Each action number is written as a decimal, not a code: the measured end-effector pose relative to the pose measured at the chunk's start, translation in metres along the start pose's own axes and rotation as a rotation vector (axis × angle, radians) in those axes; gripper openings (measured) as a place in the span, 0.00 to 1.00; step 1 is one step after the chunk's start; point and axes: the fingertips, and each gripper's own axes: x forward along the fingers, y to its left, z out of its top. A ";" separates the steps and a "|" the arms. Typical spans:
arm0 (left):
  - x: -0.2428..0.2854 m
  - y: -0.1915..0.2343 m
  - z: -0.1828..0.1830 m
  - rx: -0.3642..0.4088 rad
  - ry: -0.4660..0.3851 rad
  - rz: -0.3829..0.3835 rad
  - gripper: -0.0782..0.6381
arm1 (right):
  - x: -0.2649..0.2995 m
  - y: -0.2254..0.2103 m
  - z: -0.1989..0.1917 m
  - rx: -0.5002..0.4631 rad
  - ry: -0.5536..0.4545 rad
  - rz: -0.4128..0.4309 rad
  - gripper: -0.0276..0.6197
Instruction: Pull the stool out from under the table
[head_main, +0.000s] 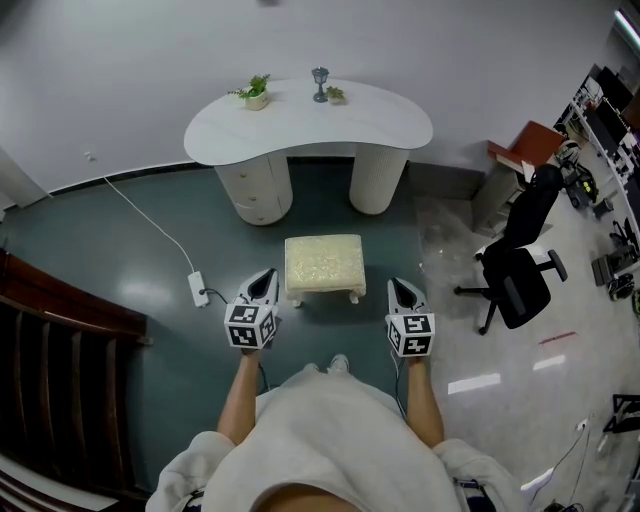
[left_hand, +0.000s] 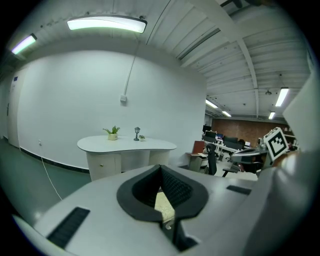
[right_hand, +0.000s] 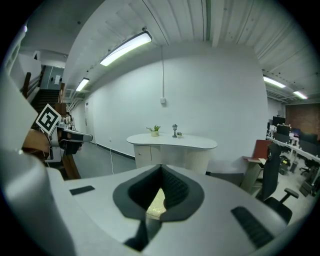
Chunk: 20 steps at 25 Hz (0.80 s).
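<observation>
Both tools are closed and empty. The left gripper (head_main: 266, 276) sits just left of the stool (head_main: 323, 265) and the right gripper (head_main: 398, 286) just right of it, and neither touches it as far as the head view shows. In each gripper view the pads meet with nothing between them. The cream patch behind them is probably the stool top, but the gap's too tight to be sure. The stool stands upright on the teal floor, on your side of the table (head_main: 310, 125) and apart from it, with your shoes (head_main: 338, 363) just behind its near edge. I'd call the pull basically done, since the stool looks fully out from under the table. If you want it further out, open both sets of jaws first and come in low at the stool's left and right sides. Clamp on the frame below the cushion, not the soft top, because padding will likely squash and slip. Pull both hands evenly so it doesn't yaw, and slide it rather than tip it, as the short legs can catch. Watch the power strip (head_main: 198, 288) and its cable left of the stool. Step back before dragging or the stool runs into your feet. The office chair (head_main: 515, 270) is well right of the stool, no issue.
</observation>
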 end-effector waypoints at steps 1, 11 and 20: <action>0.000 0.000 0.000 0.005 0.002 0.002 0.12 | 0.000 0.000 0.000 0.001 0.000 0.001 0.04; -0.002 -0.001 -0.008 0.019 0.018 0.015 0.12 | -0.004 0.000 -0.007 -0.008 0.012 0.008 0.04; 0.000 -0.004 -0.010 0.023 0.028 0.015 0.12 | -0.003 0.001 -0.010 -0.005 0.016 0.021 0.04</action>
